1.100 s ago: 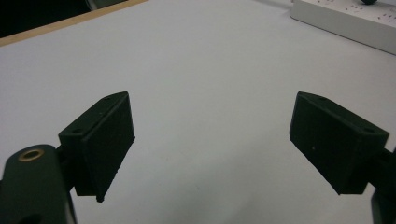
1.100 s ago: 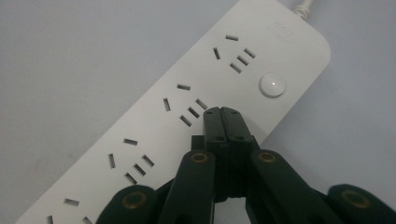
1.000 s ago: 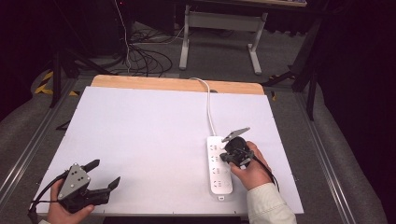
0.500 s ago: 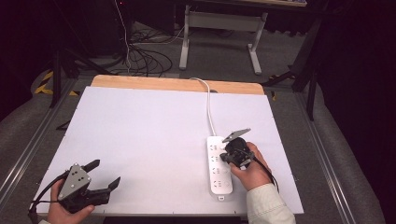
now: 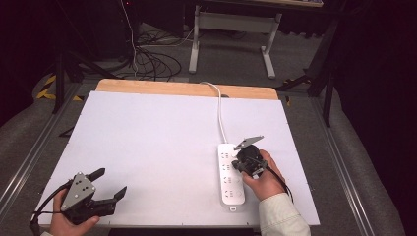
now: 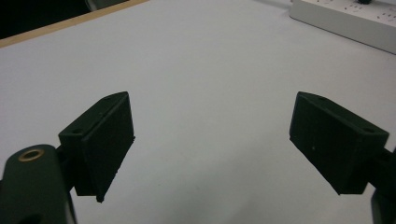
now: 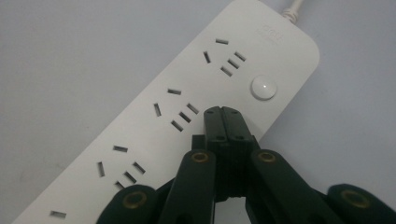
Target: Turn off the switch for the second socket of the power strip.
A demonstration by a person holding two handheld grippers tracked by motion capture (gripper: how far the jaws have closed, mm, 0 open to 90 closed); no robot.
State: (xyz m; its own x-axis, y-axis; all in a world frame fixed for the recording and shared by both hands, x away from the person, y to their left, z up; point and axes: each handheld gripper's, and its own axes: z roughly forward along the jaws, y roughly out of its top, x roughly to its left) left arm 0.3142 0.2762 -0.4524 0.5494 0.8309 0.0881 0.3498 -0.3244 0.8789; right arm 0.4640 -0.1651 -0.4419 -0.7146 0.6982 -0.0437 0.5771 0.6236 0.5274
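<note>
A white power strip (image 5: 229, 174) lies on the white table, its cord running to the far edge. In the right gripper view the strip (image 7: 154, 126) shows several socket groups and a round white button (image 7: 263, 88). My right gripper (image 7: 222, 113) is shut with nothing between its jaws; its tips rest over the strip a little short of the button. From above, that right gripper (image 5: 247, 161) sits at the strip's right edge. My left gripper (image 5: 109, 183) is held at the table's near left corner, open, jaws (image 6: 210, 140) wide apart over bare table.
The white tabletop (image 5: 157, 137) has a wooden strip (image 5: 187, 88) along its far edge. Metal rails run along both sides. Beyond the table are cables (image 5: 147, 59) on the floor and a grey stand (image 5: 231, 29).
</note>
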